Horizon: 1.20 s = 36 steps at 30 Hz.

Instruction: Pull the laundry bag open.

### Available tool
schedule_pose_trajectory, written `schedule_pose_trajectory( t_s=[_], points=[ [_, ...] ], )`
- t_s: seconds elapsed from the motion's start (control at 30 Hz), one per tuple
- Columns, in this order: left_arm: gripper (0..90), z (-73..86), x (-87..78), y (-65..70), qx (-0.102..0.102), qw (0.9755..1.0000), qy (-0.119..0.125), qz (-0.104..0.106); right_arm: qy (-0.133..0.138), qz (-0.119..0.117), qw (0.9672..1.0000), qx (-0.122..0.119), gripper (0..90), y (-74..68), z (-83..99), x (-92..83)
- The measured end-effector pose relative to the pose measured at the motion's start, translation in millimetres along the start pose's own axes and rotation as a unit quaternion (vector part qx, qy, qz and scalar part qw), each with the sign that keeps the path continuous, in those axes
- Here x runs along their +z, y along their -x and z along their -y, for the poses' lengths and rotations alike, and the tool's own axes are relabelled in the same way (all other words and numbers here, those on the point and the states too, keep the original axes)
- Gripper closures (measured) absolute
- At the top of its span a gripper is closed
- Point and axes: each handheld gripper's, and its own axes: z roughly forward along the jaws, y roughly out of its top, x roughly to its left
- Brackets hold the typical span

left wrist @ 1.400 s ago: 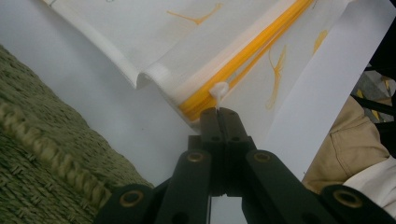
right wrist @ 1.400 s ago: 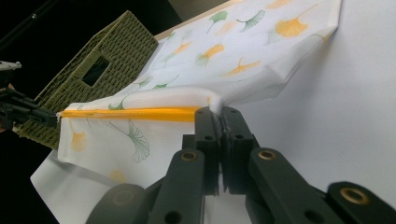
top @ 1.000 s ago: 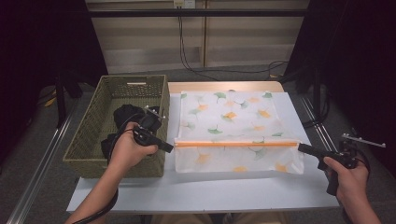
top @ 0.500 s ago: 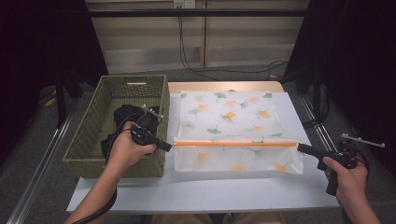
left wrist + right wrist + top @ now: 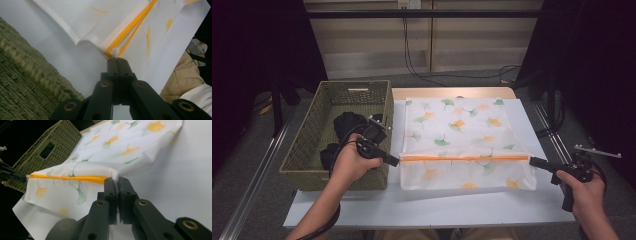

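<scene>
A white cloth (image 5: 462, 135) printed with green and orange ginkgo leaves lies on the white table, its near part folded over along an orange-edged hem (image 5: 464, 158). My left gripper (image 5: 396, 161) is shut on the hem's left corner (image 5: 115, 52), just beside the basket. My right gripper (image 5: 533, 161) is shut on the hem's right corner (image 5: 115, 178). The orange edge runs taut and straight between the two grippers, slightly above the table. In the right gripper view the cloth (image 5: 120, 147) spreads away toward the basket, and the left gripper (image 5: 25, 178) shows at the hem's far end.
A woven olive basket (image 5: 307, 150) stands at the table's left with dark clothing (image 5: 344, 125) inside; its wall (image 5: 22, 75) is close to my left gripper. The white table (image 5: 437, 205) has bare surface in front of the cloth. Dark floor and rails flank the table.
My left hand has shifted very slightly; the cloth's hem stays stretched between both grippers. The right hand has not moved.
</scene>
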Motion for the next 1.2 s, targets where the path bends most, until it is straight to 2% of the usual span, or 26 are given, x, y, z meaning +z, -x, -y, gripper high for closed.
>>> schedule_pose_trajectory(
  t_s=[0.03,0.13,0.47,0.5,0.73,0.8,0.83,0.93,1.0,1.17,1.2],
  points=[
    [90.0,0.6,2.3,1.3,-0.005,0.9999,0.009,0.001,-0.004,0.002,1.0000,0.002,86.7,-0.5,0.6,0.4],
    [90.0,-0.5,3.1,3.2,-0.002,1.0000,0.001,-0.001,-0.013,0.007,0.9999,-0.007,86.6,-1.2,2.2,1.7],
    [90.0,-0.6,2.9,2.3,-0.005,1.0000,0.005,0.005,-0.028,0.022,0.9994,-0.004,86.2,-0.8,5.7,3.8],
    [90.0,-0.2,3.3,2.1,-0.003,0.9999,0.012,0.004,-0.027,0.024,0.9993,-0.006,86.1,-0.5,5.8,3.9],
    [90.0,-1.5,3.7,2.4,-0.003,0.9999,0.015,0.006,-0.026,0.031,0.9991,-0.011,84.3,-0.2,6.3,4.8],
    [90.0,-2.2,3.7,2.4,0.000,0.9999,0.016,0.005,-0.025,0.037,0.9988,-0.018,80.6,-0.6,6.2,4.8],
    [90.0,-2.6,3.8,2.1,0.000,0.9998,0.015,0.014,-0.024,0.041,0.9986,-0.021,79.2,-0.6,6.1,4.8],
    [90.0,-3.3,5.9,3.8,0.001,0.9998,0.017,0.010,-0.021,0.044,0.9986,-0.019,74.3,-0.8,5.6,4.9],
    [90.0,-3.7,5.6,3.5,0.002,0.9998,0.016,0.008,-0.019,0.051,0.9981,-0.028,72.1,-1.4,5.0,5.1],
    [89.9,-3.1,6.0,4.4,0.000,0.9997,0.021,0.009,-0.019,0.049,0.9981,-0.032,66.1,-4.1,4.2,5.8],
    [89.9,-3.1,6.1,5.0,0.000,0.9998,0.019,0.008,-0.017,0.052,0.9976,-0.042,65.4,-3.5,4.0,6.0]
  ],
)
